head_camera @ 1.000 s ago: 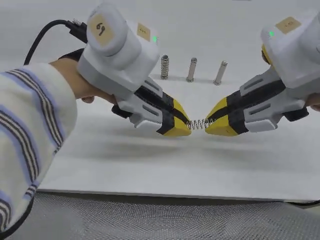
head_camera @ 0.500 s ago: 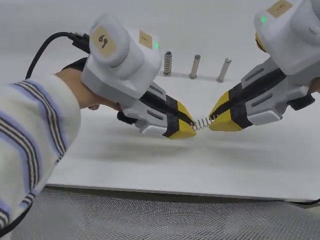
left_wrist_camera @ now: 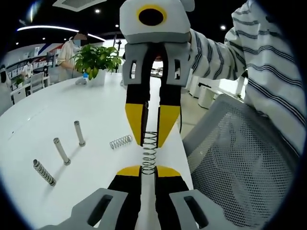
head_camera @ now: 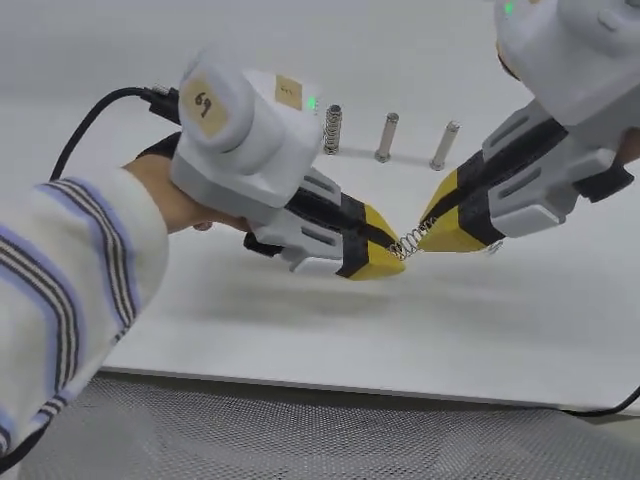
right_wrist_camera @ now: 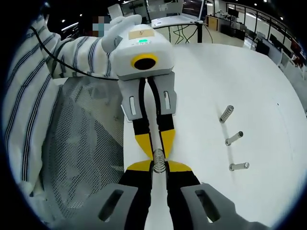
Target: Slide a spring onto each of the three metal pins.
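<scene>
Left gripper [head_camera: 388, 262] and right gripper [head_camera: 434, 236] are tip to tip above the white tabletop [head_camera: 300, 330]. Both sets of fingers are narrow, each pinching one end of a spring [head_camera: 410, 242] held between them. Three upright pins stand behind. The sprung pin [head_camera: 332, 130] carries a coil; the other two are bare. A loose spring [left_wrist_camera: 120, 141] lies on the tabletop.

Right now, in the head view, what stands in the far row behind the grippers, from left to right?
pin with spring → bare middle pin → bare right pin
</scene>
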Action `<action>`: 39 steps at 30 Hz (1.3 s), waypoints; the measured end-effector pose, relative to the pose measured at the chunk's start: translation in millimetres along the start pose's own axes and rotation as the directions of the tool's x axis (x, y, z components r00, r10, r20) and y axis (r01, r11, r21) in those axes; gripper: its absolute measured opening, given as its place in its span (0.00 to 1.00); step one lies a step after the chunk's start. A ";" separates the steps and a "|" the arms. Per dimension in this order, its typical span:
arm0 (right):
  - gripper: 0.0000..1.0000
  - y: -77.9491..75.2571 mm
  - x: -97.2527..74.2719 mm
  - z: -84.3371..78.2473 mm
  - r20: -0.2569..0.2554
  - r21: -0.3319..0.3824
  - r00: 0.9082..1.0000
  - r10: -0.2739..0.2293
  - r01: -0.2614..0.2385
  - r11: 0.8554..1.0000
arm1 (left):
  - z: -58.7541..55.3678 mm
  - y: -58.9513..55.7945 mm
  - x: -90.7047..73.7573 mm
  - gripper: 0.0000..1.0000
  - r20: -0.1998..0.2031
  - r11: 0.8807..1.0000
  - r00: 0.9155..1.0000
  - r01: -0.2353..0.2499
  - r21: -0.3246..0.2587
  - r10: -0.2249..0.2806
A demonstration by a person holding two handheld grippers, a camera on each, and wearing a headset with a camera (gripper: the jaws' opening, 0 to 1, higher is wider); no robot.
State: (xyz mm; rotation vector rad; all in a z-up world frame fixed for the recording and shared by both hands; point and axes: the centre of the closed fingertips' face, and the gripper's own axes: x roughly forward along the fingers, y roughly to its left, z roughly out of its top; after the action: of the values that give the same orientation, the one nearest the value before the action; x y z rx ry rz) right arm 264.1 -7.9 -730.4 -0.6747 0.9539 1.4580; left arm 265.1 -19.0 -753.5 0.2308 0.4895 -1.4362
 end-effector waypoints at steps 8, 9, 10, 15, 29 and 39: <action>0.07 2.3 -3.2 6.7 -0.029 -0.035 1.000 0.001 -0.002 0.999 | 6.2 -5.9 -2.0 0.02 0.047 1.000 0.999 0.026 -0.011 -0.025; 0.07 2.8 -3.5 8.3 -0.029 -0.048 1.000 0.001 -0.003 0.999 | 6.7 -5.9 -2.5 0.02 0.054 1.000 0.998 0.025 -0.006 -0.025; 0.07 2.8 -3.5 8.6 -0.033 -0.062 0.999 0.001 -0.003 0.998 | 7.1 -6.0 -2.7 0.02 0.056 1.000 0.998 0.025 -0.006 -0.025; 0.07 4.4 -3.8 13.9 -0.043 -0.092 0.999 0.005 -0.009 0.996 | 9.0 -7.5 -2.3 0.02 0.061 1.000 0.998 0.029 0.001 -0.029; 0.08 2.5 -14.0 17.3 -0.071 -0.197 0.997 -0.010 -0.004 0.980 | 21.0 -3.6 -5.2 0.02 0.107 1.000 0.994 0.020 -0.009 -0.019; 0.09 4.0 -11.8 16.0 -0.097 -0.237 0.995 -0.005 -0.018 0.971 | 21.7 -3.8 -6.2 0.02 0.103 1.000 0.994 0.020 -0.006 -0.019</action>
State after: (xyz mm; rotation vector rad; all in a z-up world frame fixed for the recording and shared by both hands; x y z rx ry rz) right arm 263.6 0.0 -711.7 -0.9251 0.8626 1.5717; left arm 265.0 -23.5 -731.0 0.1459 0.4134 -1.4574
